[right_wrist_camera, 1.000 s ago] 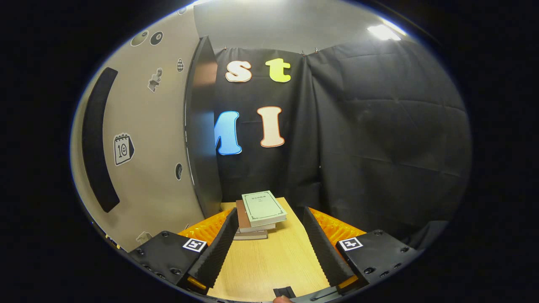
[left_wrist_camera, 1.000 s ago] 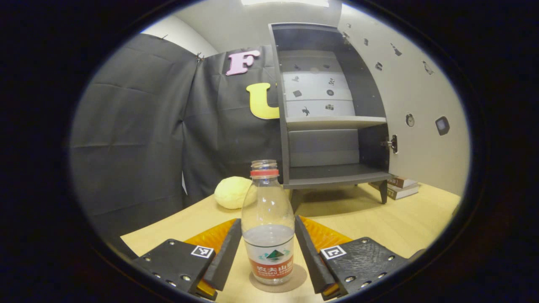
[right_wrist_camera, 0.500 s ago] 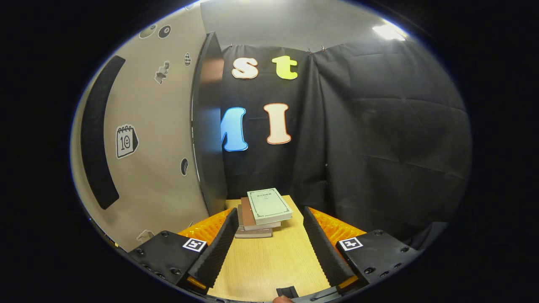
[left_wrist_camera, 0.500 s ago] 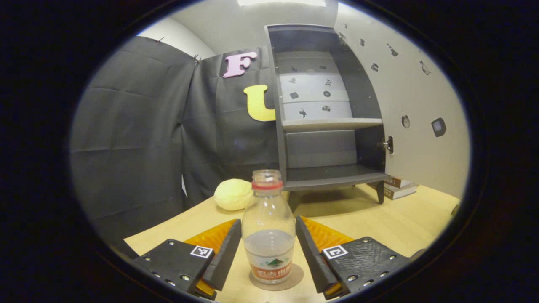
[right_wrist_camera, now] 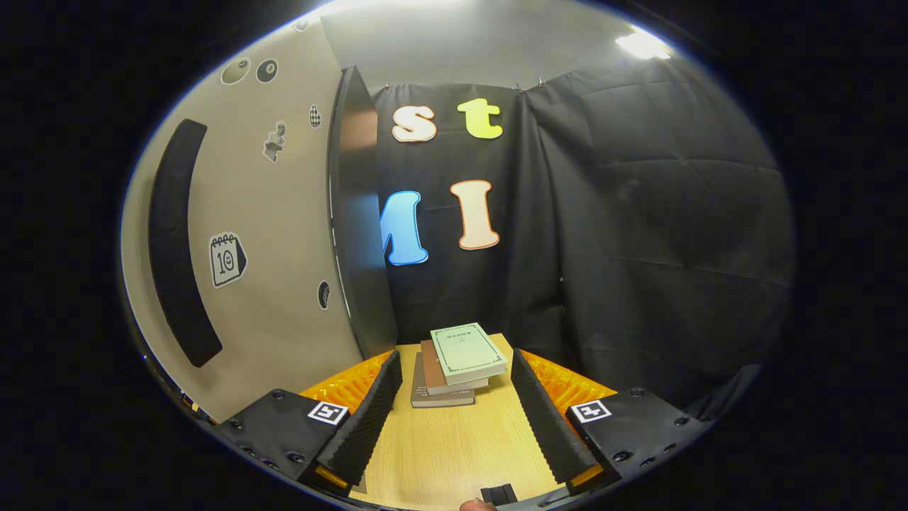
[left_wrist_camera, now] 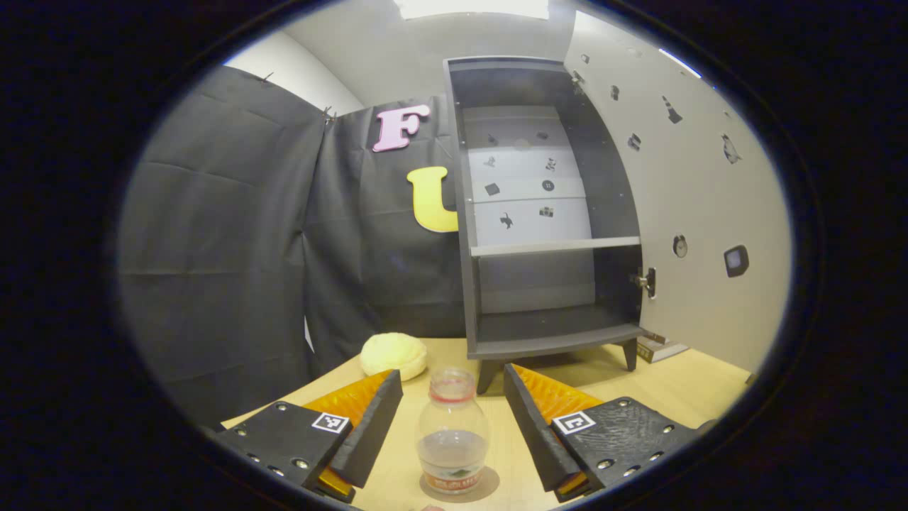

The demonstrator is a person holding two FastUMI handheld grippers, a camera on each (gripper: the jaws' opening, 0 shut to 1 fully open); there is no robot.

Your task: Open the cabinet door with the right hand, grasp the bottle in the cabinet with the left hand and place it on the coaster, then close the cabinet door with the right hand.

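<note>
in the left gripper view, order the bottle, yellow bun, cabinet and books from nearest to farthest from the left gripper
1. bottle, between the open fingers, on the coaster.
2. yellow bun, ahead to the left.
3. cabinet, ahead to the right, door open.
4. books, behind the cabinet's right leg.

Left tongs [left_wrist_camera: 452, 433]: two black wedge fingers, orange ribbed backing, black blocks with silver screws, each bearing a square black-and-white marker.
Right tongs [right_wrist_camera: 454, 419]: same build; fingers' inner faces finely serrated; screws dark; black tab at bottom edge.
</note>
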